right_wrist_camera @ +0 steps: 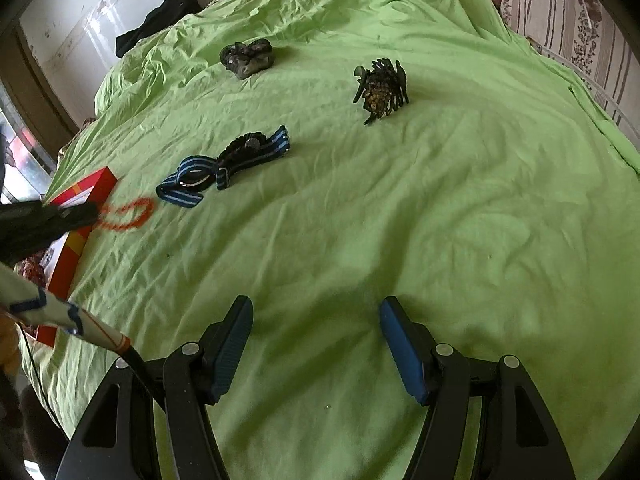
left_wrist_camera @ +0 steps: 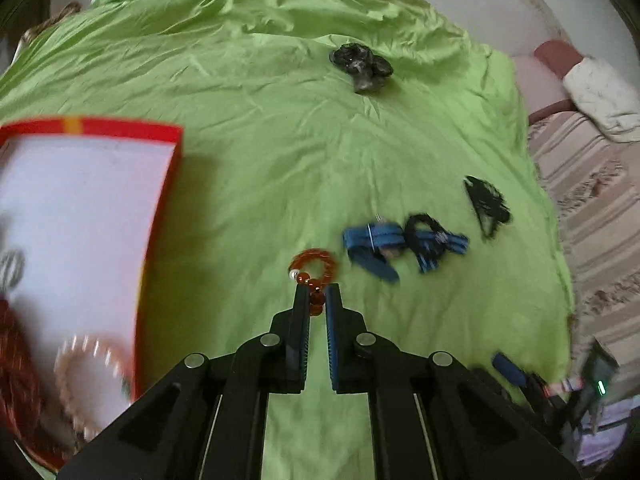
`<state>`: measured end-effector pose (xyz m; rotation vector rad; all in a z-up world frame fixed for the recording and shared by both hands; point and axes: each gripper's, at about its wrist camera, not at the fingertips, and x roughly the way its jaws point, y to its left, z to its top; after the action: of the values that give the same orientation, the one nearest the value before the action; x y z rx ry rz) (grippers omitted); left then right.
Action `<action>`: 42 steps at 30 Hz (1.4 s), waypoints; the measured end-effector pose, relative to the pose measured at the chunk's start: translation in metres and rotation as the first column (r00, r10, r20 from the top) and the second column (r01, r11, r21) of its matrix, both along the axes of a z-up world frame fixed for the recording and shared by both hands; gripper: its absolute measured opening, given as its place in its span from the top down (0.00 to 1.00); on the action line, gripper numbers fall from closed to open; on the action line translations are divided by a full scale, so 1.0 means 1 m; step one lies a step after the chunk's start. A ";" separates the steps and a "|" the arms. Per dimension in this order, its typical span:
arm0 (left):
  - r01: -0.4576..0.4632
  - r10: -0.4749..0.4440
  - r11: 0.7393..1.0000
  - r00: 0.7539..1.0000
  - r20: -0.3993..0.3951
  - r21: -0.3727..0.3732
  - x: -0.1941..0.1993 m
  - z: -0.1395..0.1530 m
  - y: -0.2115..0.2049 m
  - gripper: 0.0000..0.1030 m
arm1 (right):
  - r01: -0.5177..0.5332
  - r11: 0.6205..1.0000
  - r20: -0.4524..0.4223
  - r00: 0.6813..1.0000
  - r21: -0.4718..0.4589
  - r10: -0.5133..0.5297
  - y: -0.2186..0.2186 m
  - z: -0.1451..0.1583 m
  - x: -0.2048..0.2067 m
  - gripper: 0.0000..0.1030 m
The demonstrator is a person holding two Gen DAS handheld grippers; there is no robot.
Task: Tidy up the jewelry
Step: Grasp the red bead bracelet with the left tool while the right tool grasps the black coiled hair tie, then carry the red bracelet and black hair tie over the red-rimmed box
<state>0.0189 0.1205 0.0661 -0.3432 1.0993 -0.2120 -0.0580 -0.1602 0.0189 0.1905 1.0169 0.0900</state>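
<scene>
My left gripper (left_wrist_camera: 317, 291) is shut on an orange bead bracelet (left_wrist_camera: 314, 266), whose loop hangs out past the fingertips above the green sheet. The same bracelet (right_wrist_camera: 128, 214) shows blurred at the left of the right wrist view, at the tip of the left gripper (right_wrist_camera: 94, 214). A red box with a white inside (left_wrist_camera: 80, 200) lies left of it, holding a pale bead bracelet (left_wrist_camera: 86, 380) and a dark red beaded piece (left_wrist_camera: 16, 360). My right gripper (right_wrist_camera: 316, 316) stands open over bare sheet, nothing between its fingers.
On the green sheet (right_wrist_camera: 440, 220) lie a blue striped strap piece (right_wrist_camera: 224, 166), a black claw hair clip (right_wrist_camera: 380, 90) and a dark scrunchie (right_wrist_camera: 248, 58). A striped sofa (left_wrist_camera: 600, 220) borders the sheet on the right. A black cloth (right_wrist_camera: 156, 24) lies at the far edge.
</scene>
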 end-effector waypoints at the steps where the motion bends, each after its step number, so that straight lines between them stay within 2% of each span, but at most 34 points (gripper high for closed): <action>1: 0.009 -0.009 1.000 1.000 0.004 -0.011 -0.013 0.003 0.002 0.93 | -0.002 1.000 -0.002 1.000 0.001 0.002 0.000 0.001 0.000 0.31; 5: 0.052 -0.052 0.998 0.999 0.016 -0.021 -0.047 0.003 -0.006 0.93 | -0.010 0.999 -0.007 1.000 0.039 0.010 0.003 0.008 0.003 0.31; 7: 0.068 -0.068 0.998 0.997 0.021 -0.004 -0.057 -0.004 -0.009 0.93 | -0.021 0.998 -0.004 1.000 0.055 0.021 0.007 0.014 0.009 0.31; 12: 0.068 -0.068 0.998 0.998 -0.002 0.002 -0.065 -0.027 -0.011 0.93 | -0.047 0.998 0.030 0.999 0.048 0.045 0.020 0.030 0.033 0.31; 15: 0.066 -0.066 0.998 0.998 0.001 -0.016 -0.068 -0.034 -0.006 0.93 | -0.052 0.992 0.031 0.998 0.116 0.049 0.027 0.034 0.059 0.32; 20: 0.072 -0.071 0.997 0.997 0.017 -0.026 -0.069 -0.035 -0.003 0.93 | 0.011 0.980 -0.007 1.000 0.201 -0.010 0.034 0.023 0.109 0.55; 22: 0.078 -0.078 0.997 0.997 0.026 -0.019 -0.071 -0.034 -0.003 0.93 | 0.014 0.979 0.002 1.000 0.205 -0.015 0.036 0.025 0.122 0.58; 25: 0.087 -0.086 0.996 0.995 0.040 -0.014 -0.072 -0.035 -0.003 0.93 | -0.019 0.989 0.011 1.000 0.147 0.018 0.044 0.027 0.147 0.58; 30: 0.084 -0.082 0.996 0.996 0.042 -0.043 -0.071 -0.039 0.000 0.93 | -0.072 0.997 -0.078 0.994 -0.005 0.072 0.054 0.005 0.171 0.58; 36: 0.082 -0.080 0.995 0.996 0.045 -0.051 -0.069 -0.040 -0.001 0.93 | -0.098 0.995 -0.090 0.991 0.000 0.097 0.053 -0.008 0.174 0.56; 37: 0.082 -0.080 0.995 0.996 0.046 -0.050 -0.069 -0.040 -0.001 0.93 | -0.105 0.994 -0.091 0.990 -0.002 0.105 0.054 -0.009 0.174 0.60; 38: 0.081 -0.079 0.995 0.996 0.045 -0.049 -0.069 -0.039 -0.002 0.93 | -0.116 0.993 -0.089 0.989 0.007 0.116 0.054 -0.009 0.174 0.74; 39: 0.080 -0.078 0.995 0.996 0.043 -0.050 -0.069 -0.039 -0.001 0.93 | -0.125 0.992 -0.095 0.987 0.031 0.127 0.053 -0.008 0.175 0.81; 41: 0.077 -0.075 0.995 0.997 0.037 -0.057 -0.070 -0.036 -0.001 0.93 | -0.106 0.992 -0.087 0.990 0.069 0.112 0.049 -0.001 0.173 0.92; 42: 0.074 -0.072 0.996 0.997 0.039 -0.059 -0.071 -0.033 0.000 0.93 | -0.098 0.991 -0.079 0.991 0.089 0.105 0.046 0.004 0.170 0.92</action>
<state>-0.0523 0.1206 0.0332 -0.3524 1.0712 -0.3157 0.1117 -0.1143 0.0228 0.2220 1.1067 0.2198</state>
